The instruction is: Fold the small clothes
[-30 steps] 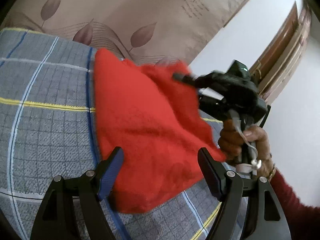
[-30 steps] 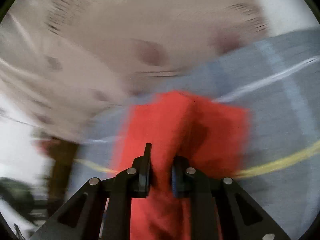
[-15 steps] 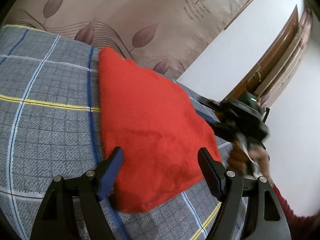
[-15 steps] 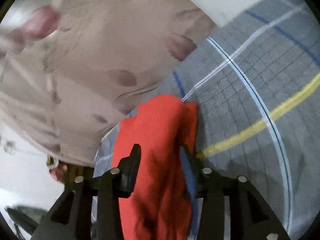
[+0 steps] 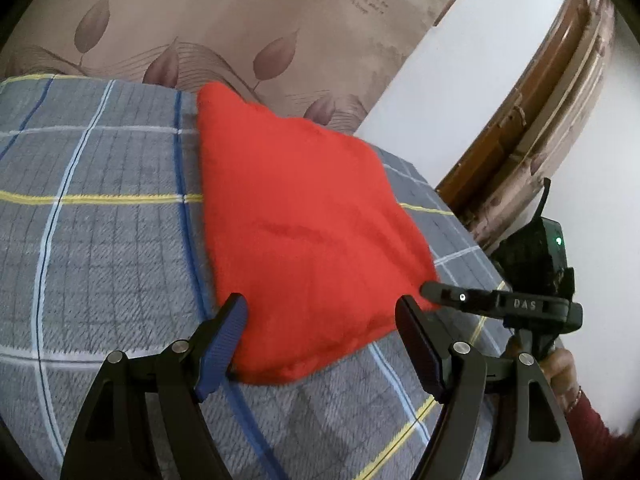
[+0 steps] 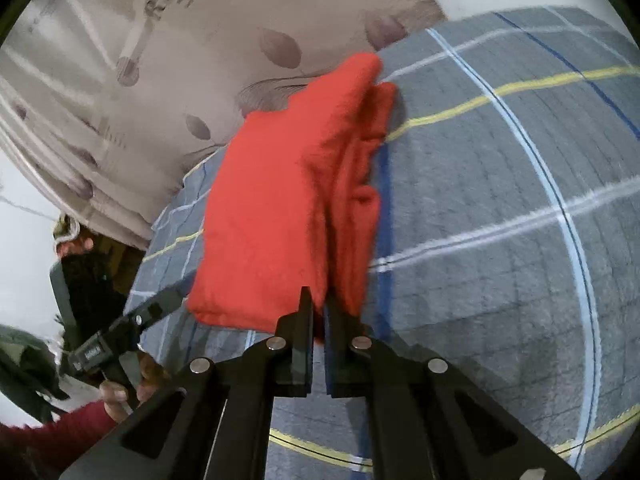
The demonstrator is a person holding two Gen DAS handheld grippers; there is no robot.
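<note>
A red fleece garment [image 5: 304, 224] lies folded on a grey plaid blanket [image 5: 100, 240]. My left gripper [image 5: 322, 320] is open, its two fingers on either side of the garment's near edge, holding nothing. It also shows in the right wrist view [image 6: 160, 308]. My right gripper [image 6: 318, 312] is shut on the garment's [image 6: 280, 200] near corner. In the left wrist view the right gripper [image 5: 436, 290] meets the garment's right corner.
The plaid blanket [image 6: 500, 200] covers a bed. A beige leaf-patterned curtain [image 5: 240, 20] hangs behind it. A white wall and a wooden door frame [image 5: 552, 92] stand at the right. The person's hand [image 5: 564, 368] holds the right gripper.
The right gripper laid the lifted part of the garment down flat, opened, moved to the garment's near right corner and shut on it. The left gripper stayed open in place.
</note>
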